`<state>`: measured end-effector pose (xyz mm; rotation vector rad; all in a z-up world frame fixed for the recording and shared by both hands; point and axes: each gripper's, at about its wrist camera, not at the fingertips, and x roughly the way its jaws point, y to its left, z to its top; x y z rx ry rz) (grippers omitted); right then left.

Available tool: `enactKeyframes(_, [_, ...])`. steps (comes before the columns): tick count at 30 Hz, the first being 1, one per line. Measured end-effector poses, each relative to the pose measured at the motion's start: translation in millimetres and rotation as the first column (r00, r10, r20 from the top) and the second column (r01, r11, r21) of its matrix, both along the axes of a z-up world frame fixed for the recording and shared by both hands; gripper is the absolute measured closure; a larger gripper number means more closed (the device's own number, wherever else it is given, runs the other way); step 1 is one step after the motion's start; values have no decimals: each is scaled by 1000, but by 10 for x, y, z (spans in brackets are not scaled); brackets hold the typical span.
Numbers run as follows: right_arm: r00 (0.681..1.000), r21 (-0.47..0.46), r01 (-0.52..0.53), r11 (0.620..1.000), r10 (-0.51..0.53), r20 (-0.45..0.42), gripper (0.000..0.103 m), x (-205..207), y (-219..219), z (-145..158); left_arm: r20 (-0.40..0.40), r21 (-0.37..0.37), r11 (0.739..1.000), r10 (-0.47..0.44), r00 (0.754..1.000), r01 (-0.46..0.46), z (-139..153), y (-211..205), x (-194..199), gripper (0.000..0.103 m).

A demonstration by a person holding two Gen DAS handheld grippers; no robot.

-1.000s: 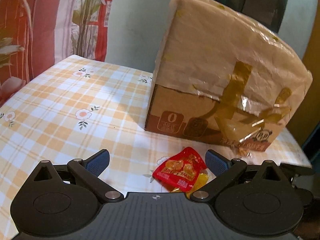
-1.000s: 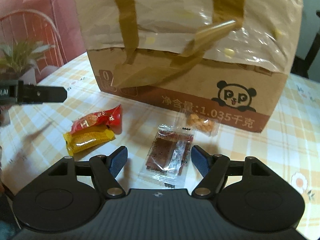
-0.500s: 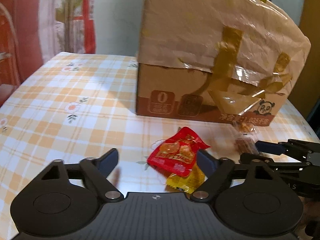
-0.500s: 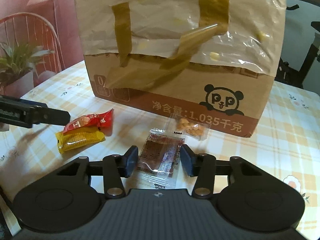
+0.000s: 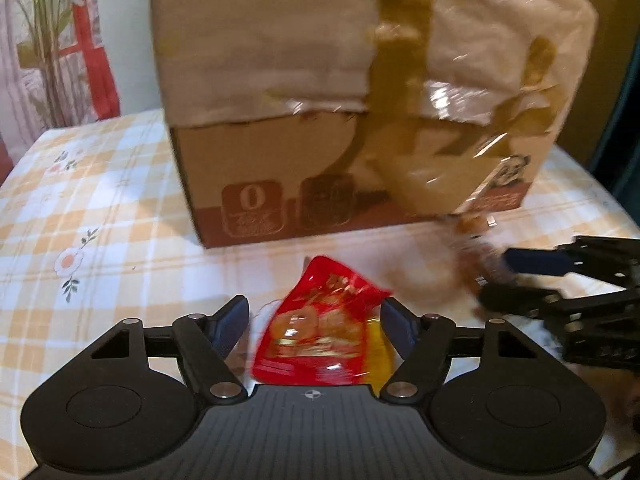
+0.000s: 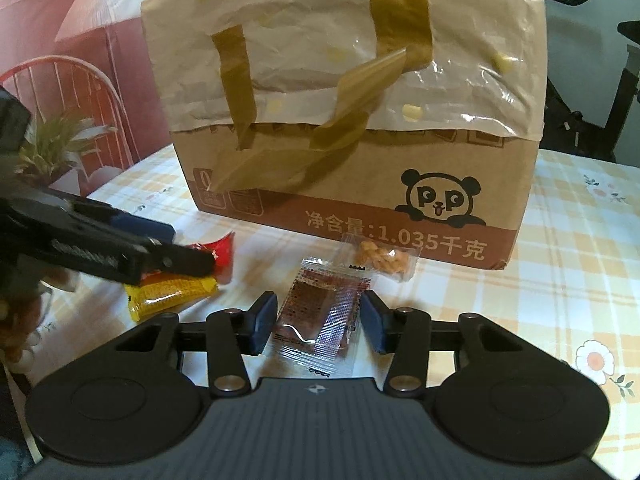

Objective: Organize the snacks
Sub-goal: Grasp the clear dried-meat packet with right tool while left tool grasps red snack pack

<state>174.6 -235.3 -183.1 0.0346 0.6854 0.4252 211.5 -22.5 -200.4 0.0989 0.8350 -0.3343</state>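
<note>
A red snack packet [image 5: 320, 328] lies on top of a yellow packet [image 5: 376, 344], between the fingers of my left gripper [image 5: 314, 316]. The jaws are closing; a small gap still shows at the left pad. In the right wrist view the left gripper [image 6: 192, 244] reaches in from the left over the red packet [image 6: 222, 248] and the yellow packet [image 6: 176, 292]. My right gripper [image 6: 319, 320] is shut on a clear packet with a brown snack [image 6: 320, 316], flat on the table. Beyond it lies a small clear packet of orange bits [image 6: 384, 258].
A large cardboard box [image 6: 360, 160], topped with taped paper and plastic, stands just behind the snacks on the checked tablecloth [image 6: 580, 260]. A potted plant [image 6: 52, 148] and a red chair [image 6: 80, 88] are at the left. My right gripper [image 5: 500, 280] sits close to the left one.
The left gripper moved forward and down around the red packet and its jaws narrowed. The right gripper closed onto the brown packet. The box looks nearer in both views.
</note>
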Motion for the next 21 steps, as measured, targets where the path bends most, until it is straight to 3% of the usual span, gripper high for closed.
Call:
enactKeyframes(6, [1000,38,13,999,-12,-21,54,25,-71,-7,47,34,999,13,999,-15,-49,-13,-60,31])
enactKeyframes(8, [1000,37,12,999,-11,-22,54,22,-68,-8,52,22,999,36,998,-37,-48,3,-95,38])
enactKeyframes(9, [1000,36,11,999,-10,-22,54,21,-65,-7,57,20,998,51,997,-52,-38,21,-117,49])
enactKeyframes(10, [1000,35,10,999,-9,-21,54,22,-64,-8,58,14,998,63,996,-64,-30,45,-144,50])
enactKeyframes(15, [1000,40,8,999,-7,-23,54,28,-63,-20,65,-72,987,145,987,-140,4,263,-342,54])
enactKeyframes(16, [1000,41,6,999,-5,-23,54,31,-65,-23,65,-83,985,156,986,-151,1,297,-369,58])
enactKeyframes(21, [1000,45,-2,999,3,-21,54,28,-54,-20,82,-117,979,179,980,-169,114,364,-471,58])
